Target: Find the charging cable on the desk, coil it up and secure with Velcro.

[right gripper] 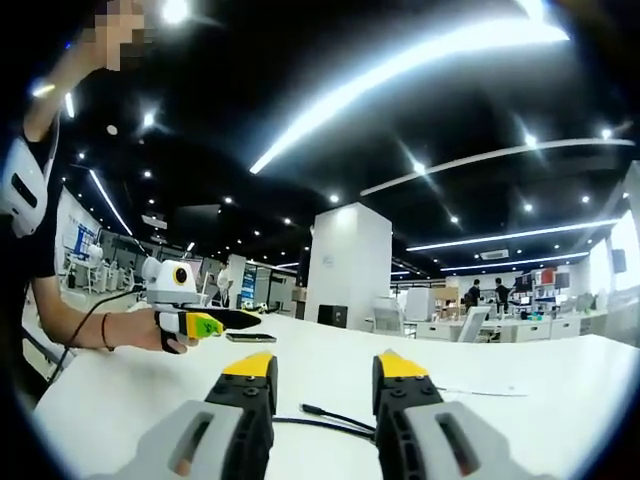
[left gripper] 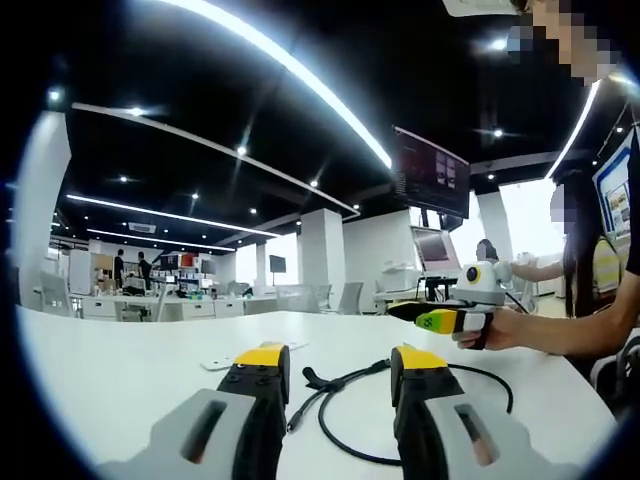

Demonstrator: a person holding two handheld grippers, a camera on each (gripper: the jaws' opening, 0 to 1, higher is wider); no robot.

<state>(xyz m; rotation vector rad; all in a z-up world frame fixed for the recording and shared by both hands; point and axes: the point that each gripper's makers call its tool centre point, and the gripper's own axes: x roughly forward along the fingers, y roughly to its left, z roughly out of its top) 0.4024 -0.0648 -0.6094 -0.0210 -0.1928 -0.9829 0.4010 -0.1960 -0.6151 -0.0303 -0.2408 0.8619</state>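
Your left gripper (left gripper: 335,372) and right gripper (right gripper: 324,372) both stand wide apart, holding nothing — the 1 black charging cable (left gripper: 345,420) lies looped on the white desk (left gripper: 120,370) between and just beyond the jaws. Far behind, an open office; another person's hand (right gripper: 165,330) holds a 3rd gripper (right gripper: 205,322).

Open-plan office, dark ceiling (left gripper: 300,150) with long linear light strips (left gripper: 290,65) and small round downlights (left gripper: 241,150). White square pillar (right gripper: 347,265) mid-room; a second white pillar (left gripper: 322,248) in the left gripper view. Wall-hung monitor (left gripper: 432,172) showing a dark screen, a smaller screen (left gripper: 434,247) below it. Foreground: white desk surface (left gripper: 120,370). Rows of white desks (right gripper: 500,328) with office chairs (right gripper: 472,322) behind. Bright windows (left gripper: 525,215) at the far side. People standing (left gripper: 119,268) in the distance.
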